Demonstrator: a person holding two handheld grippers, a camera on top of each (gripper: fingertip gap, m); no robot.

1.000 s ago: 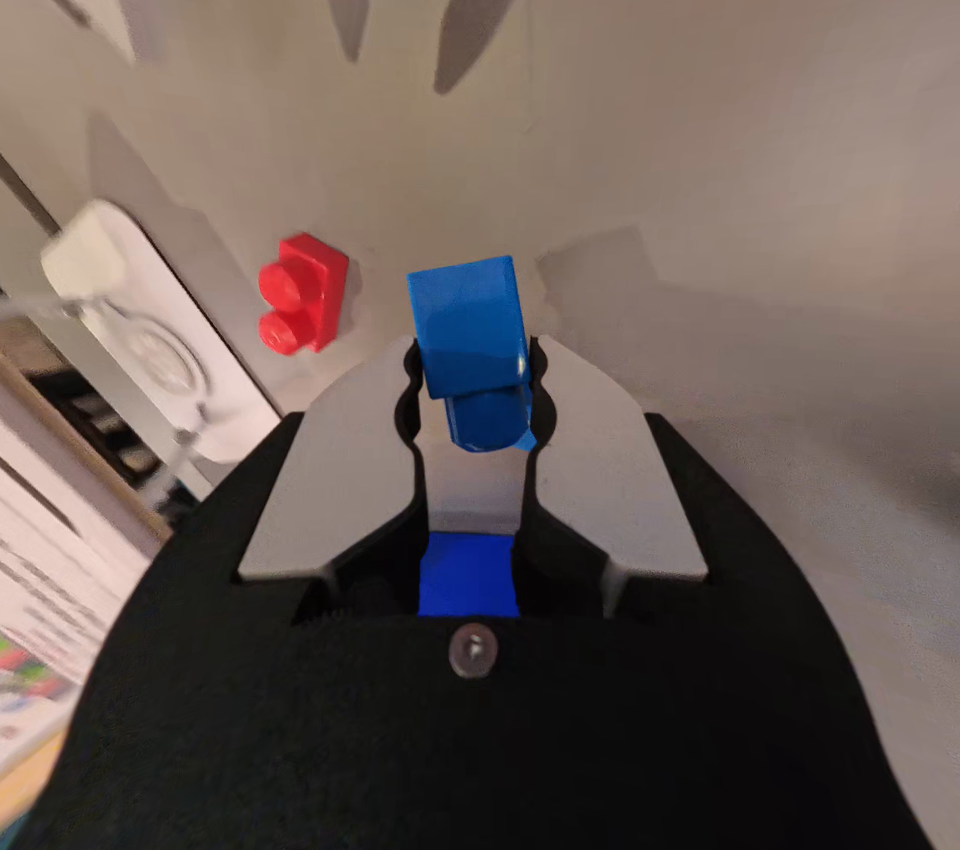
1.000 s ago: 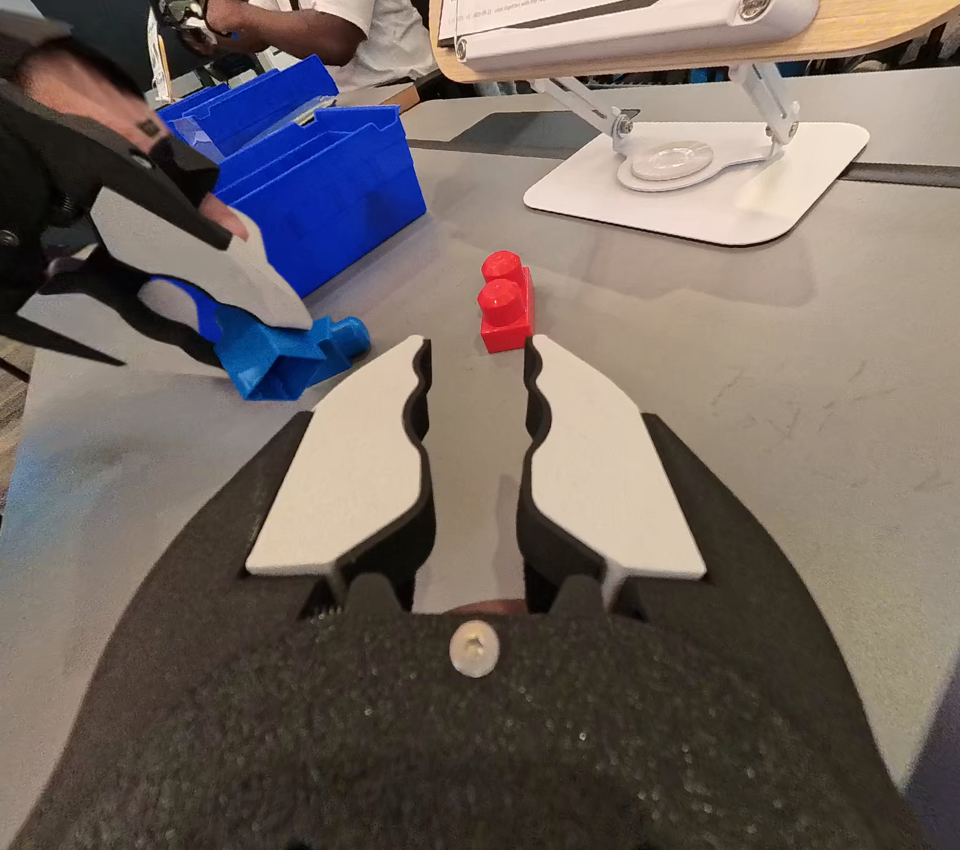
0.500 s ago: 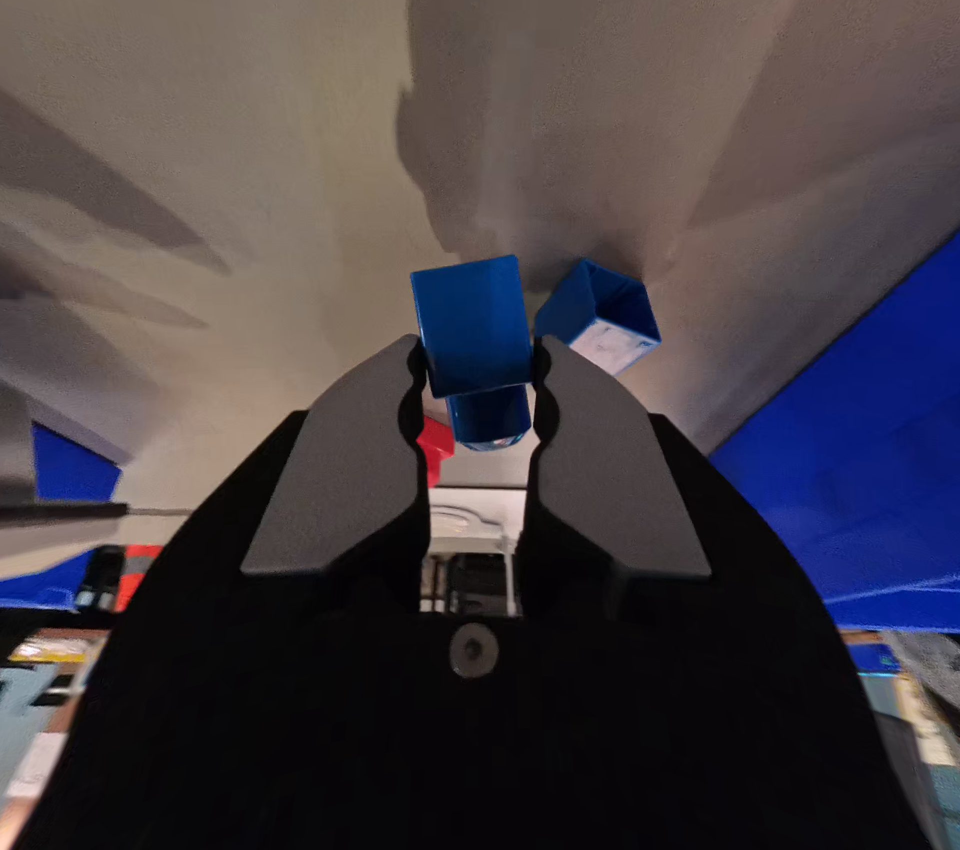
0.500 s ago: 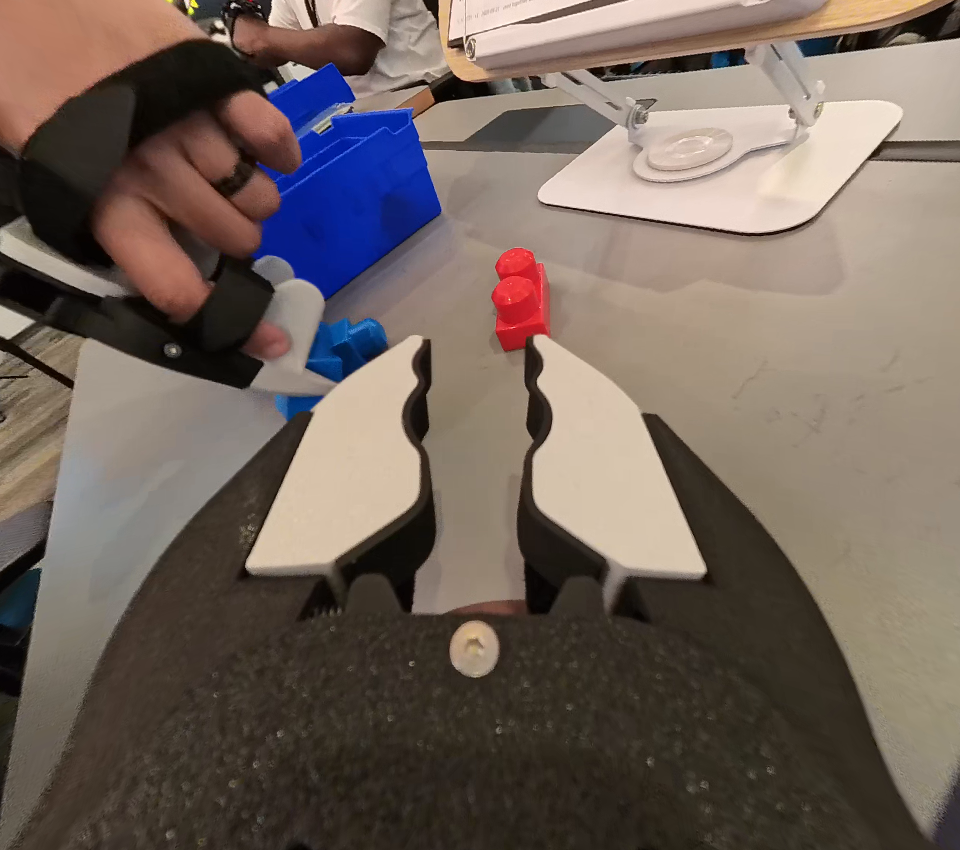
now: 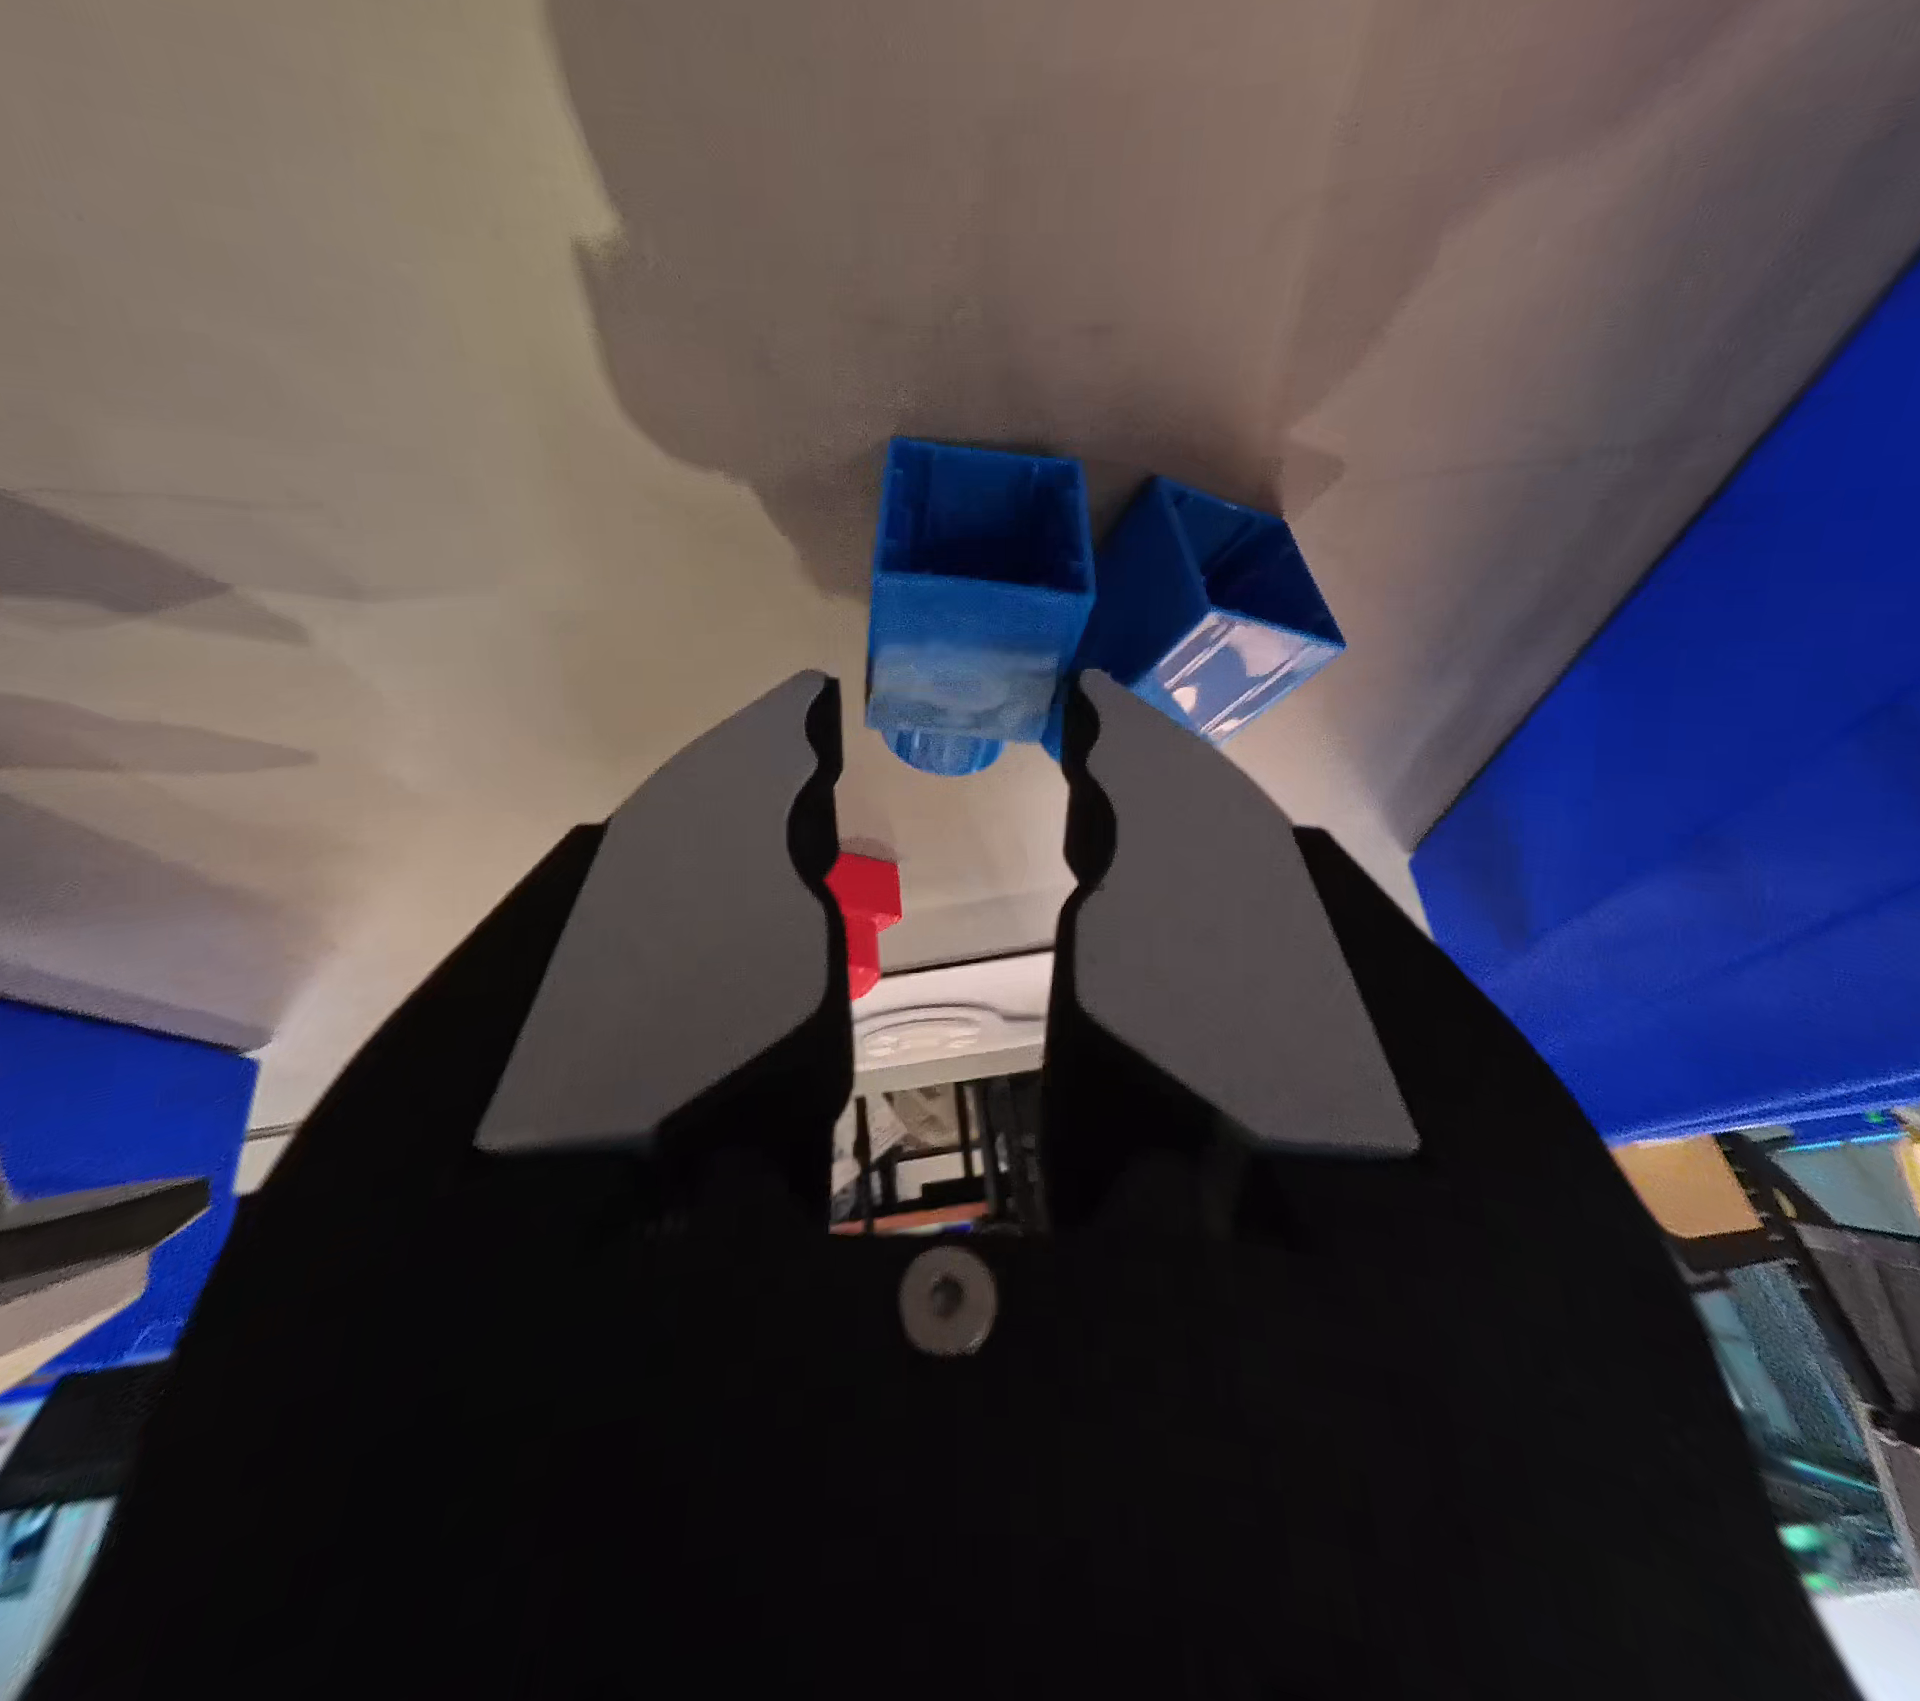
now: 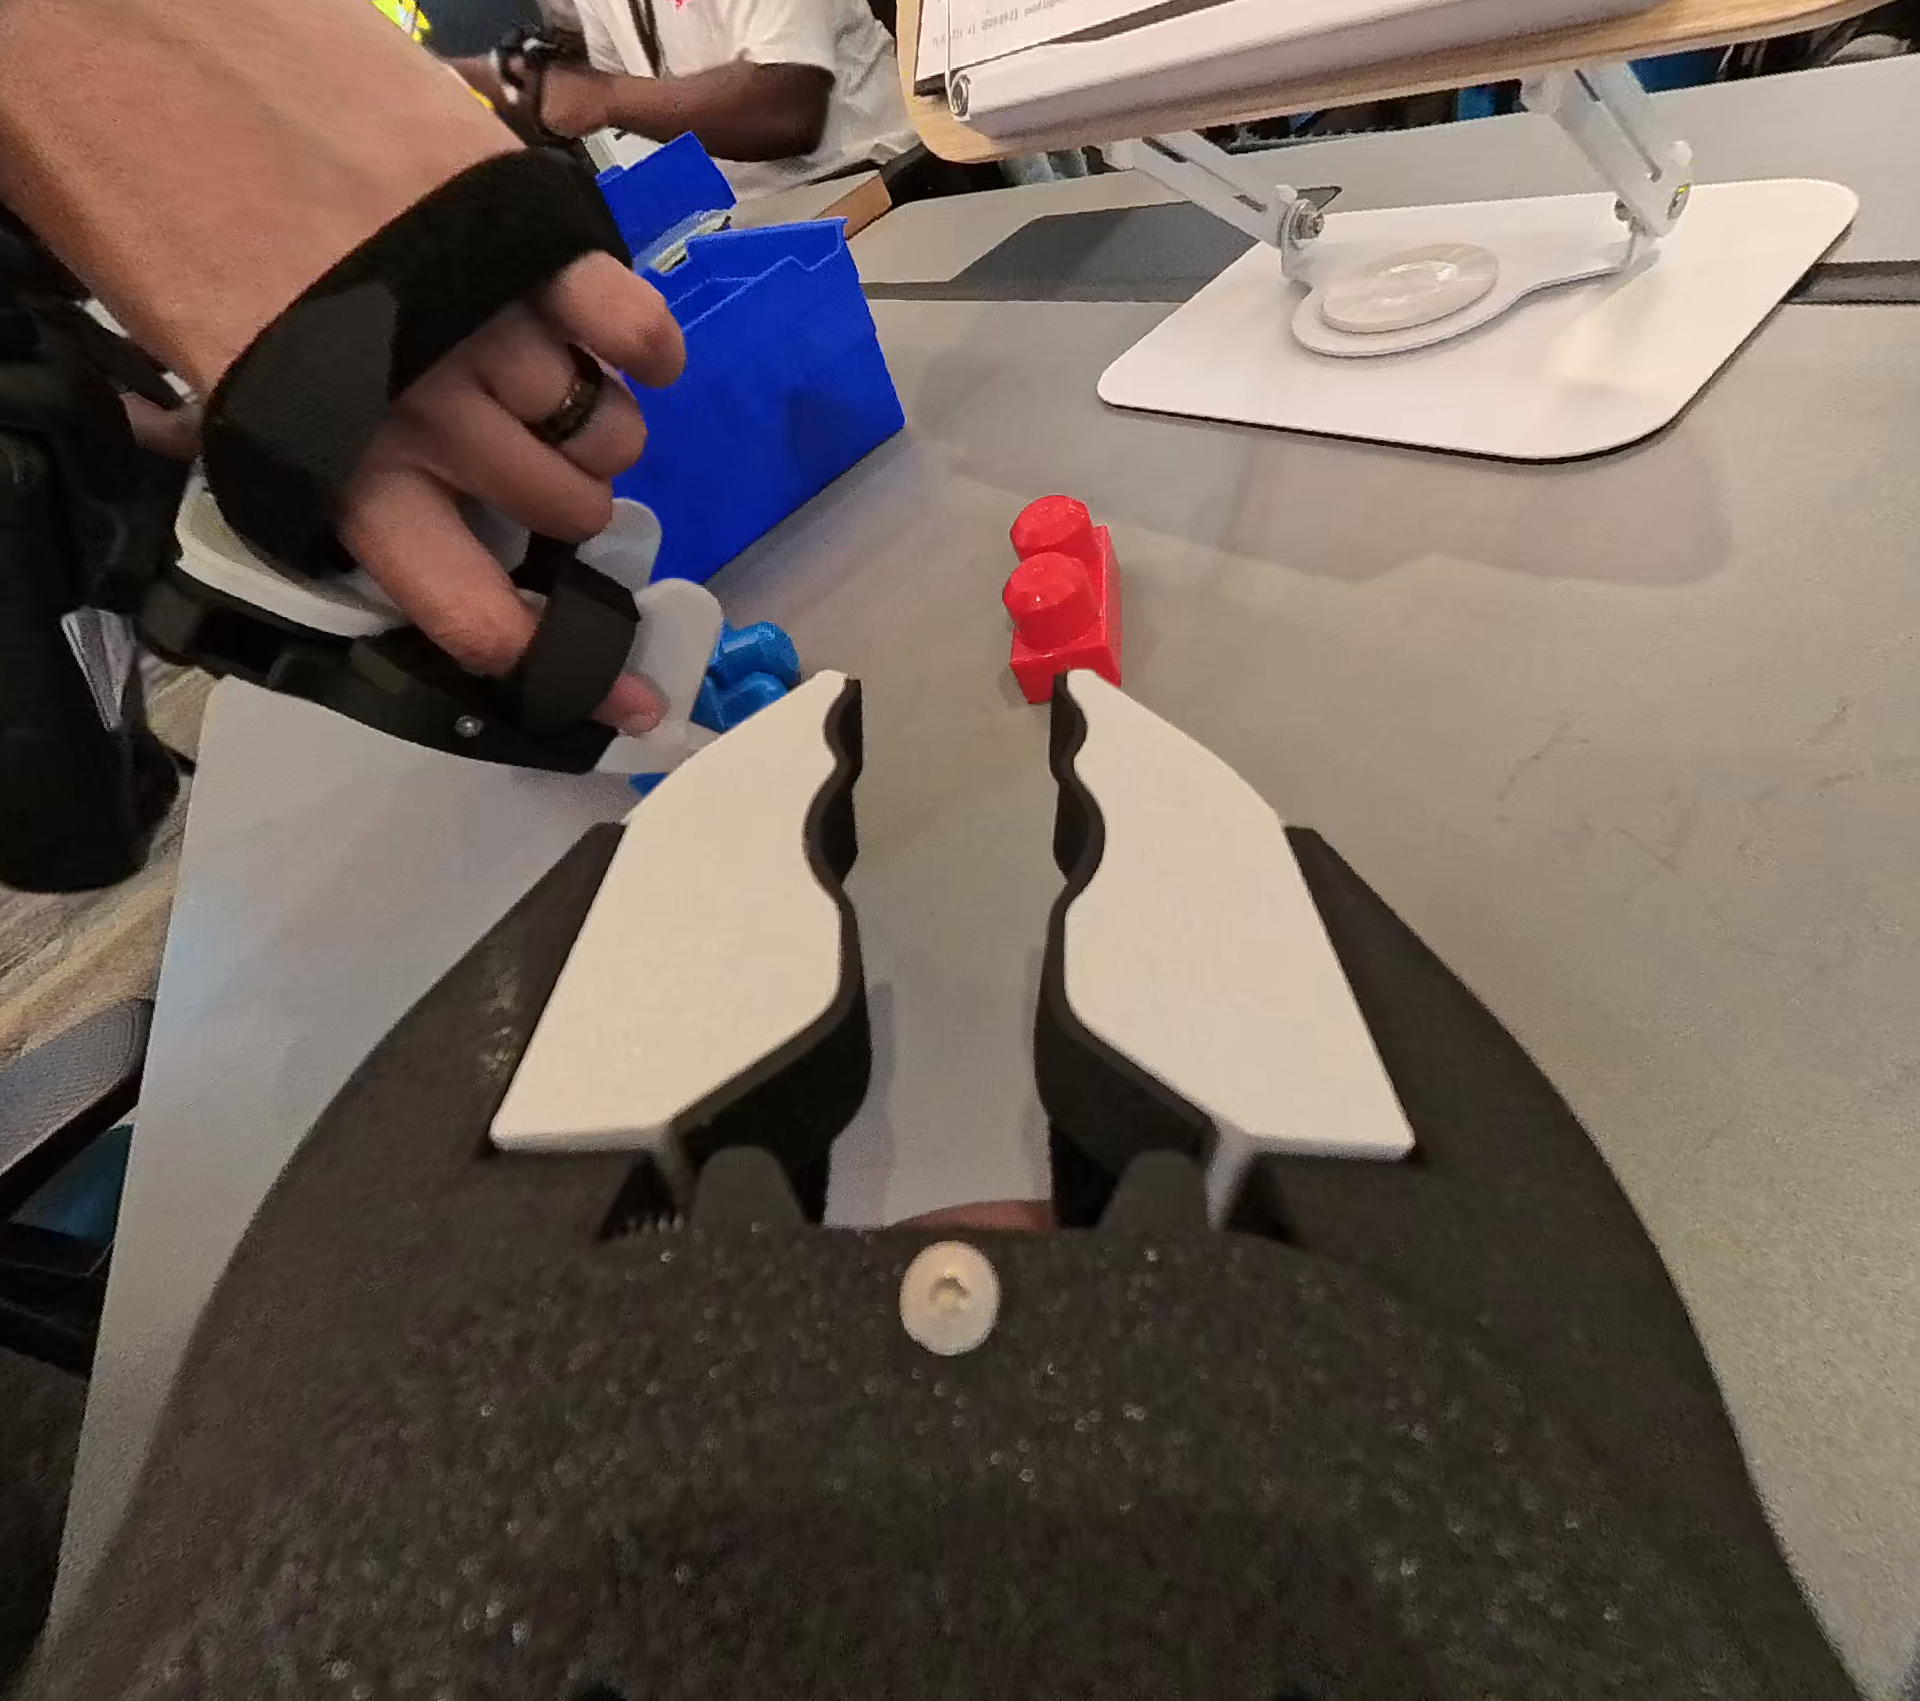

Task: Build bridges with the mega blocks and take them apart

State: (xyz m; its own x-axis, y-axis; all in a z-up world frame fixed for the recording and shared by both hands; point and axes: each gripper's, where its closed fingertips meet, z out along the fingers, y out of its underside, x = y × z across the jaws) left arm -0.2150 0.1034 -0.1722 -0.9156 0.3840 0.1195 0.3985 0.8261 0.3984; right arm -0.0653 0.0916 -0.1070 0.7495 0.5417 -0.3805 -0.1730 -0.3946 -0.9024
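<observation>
In the left wrist view, which is turned upside down, my left gripper (image 5: 951, 695) is open. A blue one-stud block (image 5: 977, 602) sits on the grey table (image 5: 935, 93) just past its fingertips, with a gap on each side. A second blue block (image 5: 1216, 602) touches it on the right. A red two-stud block (image 5: 862, 908) shows between the fingers, farther off. In the right wrist view my right gripper (image 6: 956, 695) is open and empty above the table (image 6: 1455, 768). The red block (image 6: 1070, 602) lies just beyond its right fingertip. The left gripper's fingers (image 6: 675, 623) are at the blue blocks (image 6: 743, 675).
A blue bin (image 6: 769, 394) stands behind the blue blocks and shows in the left wrist view (image 5: 1714, 872). A white stand (image 6: 1475, 332) holding an instruction sheet is at the back right. A gloved hand (image 6: 416, 363) holds the left gripper. A person (image 6: 748, 10) sits beyond the table.
My left gripper turned over, carried the blue block down beside the other blue block and opened, letting it go. My right gripper stayed open and edged closer to the red block.
</observation>
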